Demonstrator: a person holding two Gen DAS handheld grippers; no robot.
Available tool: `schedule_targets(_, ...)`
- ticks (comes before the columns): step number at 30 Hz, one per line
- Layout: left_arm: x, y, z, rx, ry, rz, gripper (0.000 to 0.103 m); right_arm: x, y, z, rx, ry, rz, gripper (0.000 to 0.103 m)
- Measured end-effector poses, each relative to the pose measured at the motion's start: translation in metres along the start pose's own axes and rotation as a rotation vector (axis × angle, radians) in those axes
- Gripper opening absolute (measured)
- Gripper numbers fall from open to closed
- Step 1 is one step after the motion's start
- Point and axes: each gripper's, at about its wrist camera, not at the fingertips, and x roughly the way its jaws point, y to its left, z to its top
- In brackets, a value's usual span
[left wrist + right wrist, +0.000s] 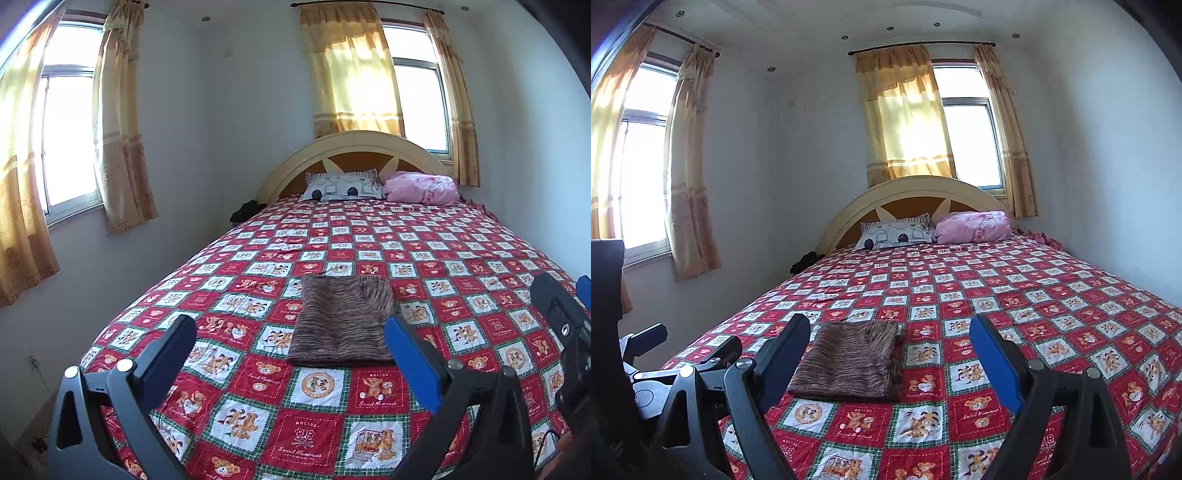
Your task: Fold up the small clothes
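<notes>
We note a bed [258, 424] filling most of both wrist views, covered by a red, white and green checked quilt [461, 258] printed with teddy bears; it lies flat with only faint creases. On the near part of the bed lies the folded garment [341, 321], a brown mottled knit folded into a rough rectangle, flat on the quilt, with a second layer showing at its far right corner. At the far end we see a curved cream headboard [291, 158] with an orange inset, a grey-and-white patterned pillow [341, 188] leaning against it, and a pink pillow [421, 188] just beside it on the right. A dark bundle [245, 212] sits at the far left corner of the bed, too small to identify. The walls are pale; there are two windows, one on the left wall [70, 140] and one behind the headboard [417, 99], both with yellow-tan curtains [351, 74] and strong daylight. The left tongs [291, 343] are spread wide and hold nothing; the garment appears between their fingers but beyond the tips. The right tongs [890, 341] are likewise spread wide and empty, with the garment ahead and slightly left, untouched.
</notes>
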Motion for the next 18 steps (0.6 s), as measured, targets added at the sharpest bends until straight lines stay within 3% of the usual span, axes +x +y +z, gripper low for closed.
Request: schedule_targets(18,0.011,0.001,-0.002,0.007,0.052,0.037,0.103,0.004,-0.002,-0.002,0.014,0.011,-0.006,0.089)
